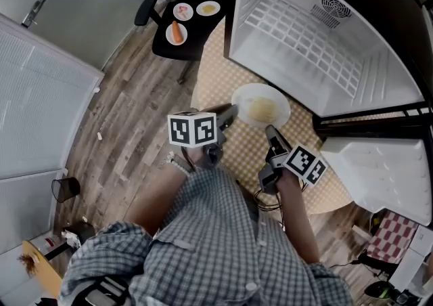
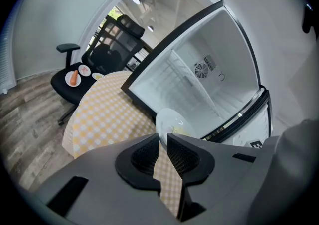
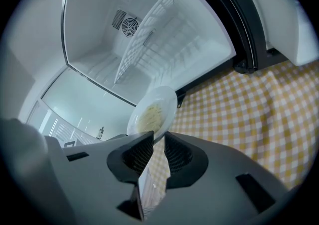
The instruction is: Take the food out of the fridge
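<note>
Plate [image 1: 260,105] of pale yellow food, round, white and glossy, faces up at the head view's centre over the yellow-checked bench [image 1: 213,74], below the open white fridge [image 1: 304,47]. Left tongs [image 1: 230,115] and right tongs [image 1: 271,133] clamp opposite rim edges, hiding them; whether it touches the cloth is unclear.

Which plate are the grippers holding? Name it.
The plate above the checked table, rim pinched by left gripper and right gripper; the others sit on the chair.

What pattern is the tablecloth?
Yellow-and-white checks; the tablecloth shows best in the right gripper view.
</note>
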The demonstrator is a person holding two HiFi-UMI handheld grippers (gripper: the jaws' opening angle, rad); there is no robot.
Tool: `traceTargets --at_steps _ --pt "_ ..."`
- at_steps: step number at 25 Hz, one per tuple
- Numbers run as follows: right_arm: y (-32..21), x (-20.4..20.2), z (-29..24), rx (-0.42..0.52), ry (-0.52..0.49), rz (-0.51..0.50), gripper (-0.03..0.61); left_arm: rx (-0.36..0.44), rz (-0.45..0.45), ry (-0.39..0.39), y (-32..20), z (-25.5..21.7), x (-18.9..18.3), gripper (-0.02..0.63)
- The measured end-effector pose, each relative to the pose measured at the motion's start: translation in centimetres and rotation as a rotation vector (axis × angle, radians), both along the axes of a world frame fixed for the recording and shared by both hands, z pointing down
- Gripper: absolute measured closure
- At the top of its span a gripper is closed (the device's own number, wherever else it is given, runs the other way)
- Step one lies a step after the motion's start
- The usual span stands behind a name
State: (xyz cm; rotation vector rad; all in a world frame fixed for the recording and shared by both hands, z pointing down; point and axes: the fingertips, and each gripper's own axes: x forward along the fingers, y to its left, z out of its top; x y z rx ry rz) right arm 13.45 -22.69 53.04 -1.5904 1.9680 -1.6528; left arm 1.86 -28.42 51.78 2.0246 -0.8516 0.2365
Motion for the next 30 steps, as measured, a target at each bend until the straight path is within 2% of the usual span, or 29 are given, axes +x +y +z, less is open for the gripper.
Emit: traceTargets --at_steps 7,17,30 --pt "1.4 0.3 3.4 -0.076 0.020 -0.021 0.517 -0.073 0.041 -0.017 1.5 3.7 0.5 0.555" --pt "1.9 0.5 7.7 -0.168 0.048 -0.051 0.517 -0.145 0.084 -0.102 2.3 8.1 0.6 0.555" --pt "1.7 0.4 9.6 -0.218 0.050 -0.061 0.517 -0.152 0.123 -0.195 1.8 10.0 0.7 0.549"
